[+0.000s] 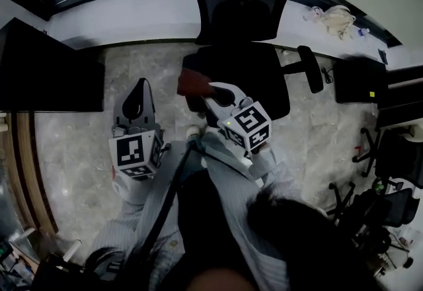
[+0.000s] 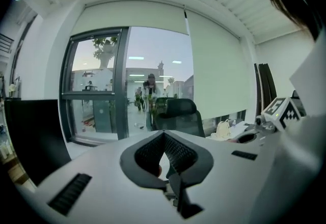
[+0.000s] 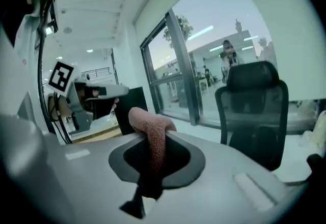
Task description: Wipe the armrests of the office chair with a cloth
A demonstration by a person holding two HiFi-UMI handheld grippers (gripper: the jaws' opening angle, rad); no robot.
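The black office chair [image 1: 241, 71] stands ahead of me, its right armrest [image 1: 309, 68] sticking out to the right. My right gripper [image 1: 215, 92] is over the seat's left front, shut on a reddish-brown cloth [image 1: 193, 83]. In the right gripper view the cloth [image 3: 148, 123] hangs pinched between the jaws of the right gripper [image 3: 154, 141], with the chair [image 3: 252, 111] beyond. The left armrest is hidden under the cloth and gripper. My left gripper [image 1: 140, 90] is held over the floor left of the chair. In its own view the left gripper [image 2: 164, 135] is shut with nothing in it.
A white window ledge [image 1: 132, 18] runs behind the chair, with a pale bag [image 1: 338, 20] on it at the right. A black screen [image 1: 46, 71] stands at the left, a black box [image 1: 360, 78] and more chair bases [image 1: 390, 151] at the right. The floor [image 1: 79, 144] is marbled stone.
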